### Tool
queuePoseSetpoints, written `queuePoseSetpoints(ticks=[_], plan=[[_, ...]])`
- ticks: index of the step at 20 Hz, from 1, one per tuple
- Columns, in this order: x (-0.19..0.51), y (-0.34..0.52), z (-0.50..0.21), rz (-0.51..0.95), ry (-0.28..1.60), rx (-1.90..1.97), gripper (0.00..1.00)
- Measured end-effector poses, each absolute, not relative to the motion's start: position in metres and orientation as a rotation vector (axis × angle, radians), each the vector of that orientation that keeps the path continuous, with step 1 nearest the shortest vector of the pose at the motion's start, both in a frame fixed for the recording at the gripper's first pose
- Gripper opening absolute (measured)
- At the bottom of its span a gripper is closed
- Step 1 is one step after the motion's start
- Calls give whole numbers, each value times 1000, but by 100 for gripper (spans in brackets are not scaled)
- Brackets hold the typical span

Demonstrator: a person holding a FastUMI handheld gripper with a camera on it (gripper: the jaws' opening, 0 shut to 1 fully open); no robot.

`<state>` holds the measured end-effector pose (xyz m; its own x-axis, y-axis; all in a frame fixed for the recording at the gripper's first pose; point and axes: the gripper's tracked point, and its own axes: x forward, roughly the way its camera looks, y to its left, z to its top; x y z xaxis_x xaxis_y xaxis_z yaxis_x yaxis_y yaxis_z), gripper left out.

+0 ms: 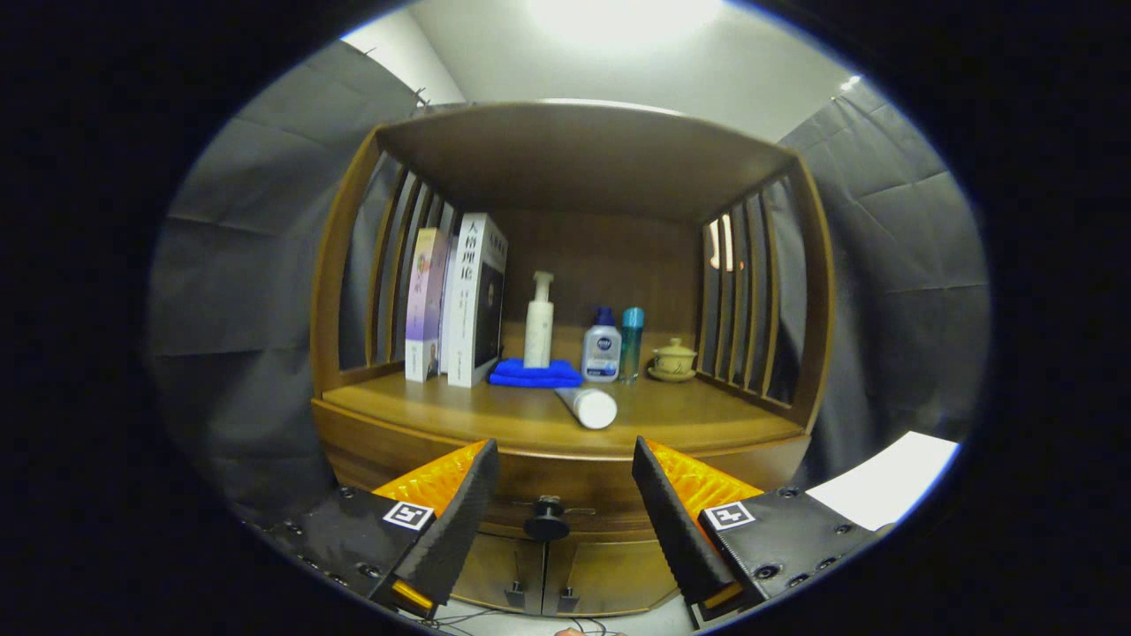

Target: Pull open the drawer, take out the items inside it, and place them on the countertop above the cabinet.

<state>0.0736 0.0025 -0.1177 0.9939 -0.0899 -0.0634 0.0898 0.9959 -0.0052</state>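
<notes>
A wooden cabinet stands ahead with its countertop [495, 415] under a slatted hutch. Below the top, the drawer front [565, 490] is closed, with a dark round knob [547, 521] at its middle. My gripper [565, 481] is open, its two fingers spread wide on either side of the knob, which sits between them a little way beyond. Nothing is held. A white tube [588, 406] lies on its side on the countertop near the front. The drawer's inside is hidden.
At the back of the countertop stand books [459, 300], a white pump bottle [540, 322] on a folded blue cloth [533, 374], two small bottles [613, 346] and a lidded cup [673, 360]. Two cabinet doors [543, 579] sit below the drawer. A white surface [884, 490] lies to the right.
</notes>
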Motion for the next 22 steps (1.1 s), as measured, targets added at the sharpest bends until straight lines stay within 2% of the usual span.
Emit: queuePoseSetpoints(ticks=[4, 11, 22], plan=[[36, -19, -77, -108, -4, 9, 95], [-27, -58, -54, -139, -28, 20, 95], [-65, -64, 1, -122, -113, 78, 95]])
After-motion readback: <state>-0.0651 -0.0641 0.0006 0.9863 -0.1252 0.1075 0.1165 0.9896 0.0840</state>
